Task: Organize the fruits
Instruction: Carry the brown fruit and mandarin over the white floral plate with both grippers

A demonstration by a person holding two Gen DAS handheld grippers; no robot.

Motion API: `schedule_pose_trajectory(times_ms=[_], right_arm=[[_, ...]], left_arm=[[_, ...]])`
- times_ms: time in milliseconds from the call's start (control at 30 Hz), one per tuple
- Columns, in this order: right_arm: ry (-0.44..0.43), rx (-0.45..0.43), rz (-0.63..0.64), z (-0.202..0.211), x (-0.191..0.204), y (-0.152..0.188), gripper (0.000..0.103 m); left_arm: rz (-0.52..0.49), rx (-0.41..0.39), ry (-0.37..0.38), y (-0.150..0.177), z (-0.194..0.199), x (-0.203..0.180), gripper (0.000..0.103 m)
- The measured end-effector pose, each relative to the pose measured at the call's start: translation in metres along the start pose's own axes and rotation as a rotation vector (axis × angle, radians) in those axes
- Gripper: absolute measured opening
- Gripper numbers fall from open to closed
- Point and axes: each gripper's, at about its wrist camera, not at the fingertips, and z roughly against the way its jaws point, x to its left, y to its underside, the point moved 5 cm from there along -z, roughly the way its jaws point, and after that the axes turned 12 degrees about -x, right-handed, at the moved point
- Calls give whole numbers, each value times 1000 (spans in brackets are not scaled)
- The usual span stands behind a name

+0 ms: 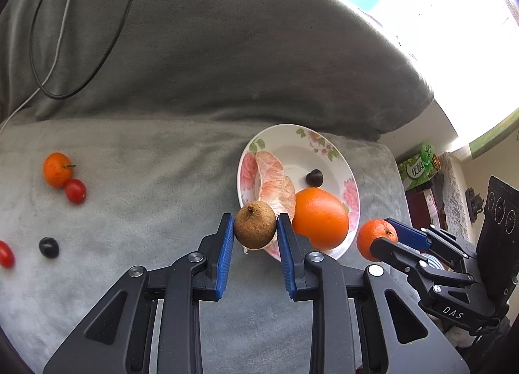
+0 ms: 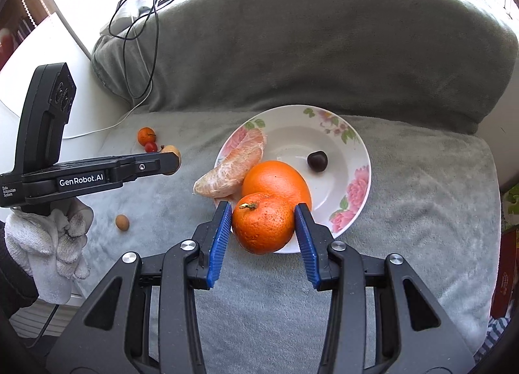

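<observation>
My left gripper [image 1: 255, 223] is shut on a small brown round fruit [image 1: 254, 228], held just in front of the near rim of a floral plate [image 1: 293, 137]. On the plate lie a pomelo segment [image 1: 274, 184], a large orange [image 1: 321, 218] and a dark grape [image 1: 314, 178]. My right gripper [image 2: 263, 213] is shut on a mandarin [image 2: 262, 231] over the plate's [image 2: 356, 159] near edge, in front of the large orange [image 2: 275, 179]. The left wrist view shows the right gripper [image 1: 381, 236] and mandarin [image 1: 369, 234] right of the plate.
On the grey couch seat [image 1: 146, 211] to the left lie a small mandarin [image 1: 56, 169], two cherry tomatoes [image 1: 75, 191], a dark grape [image 1: 49, 247] and a small brown fruit [image 2: 122, 222]. Cables [image 1: 48, 49] hang over the backrest. A gloved hand [image 2: 55, 241] holds the left gripper.
</observation>
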Motion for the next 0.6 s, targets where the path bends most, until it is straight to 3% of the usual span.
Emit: schedule_pose_trajectory(times_ms=[600], right_arm=[[1, 2, -27, -14, -34, -8, 42]], left_arm=[[-36, 17, 18, -18, -40, -35, 25]])
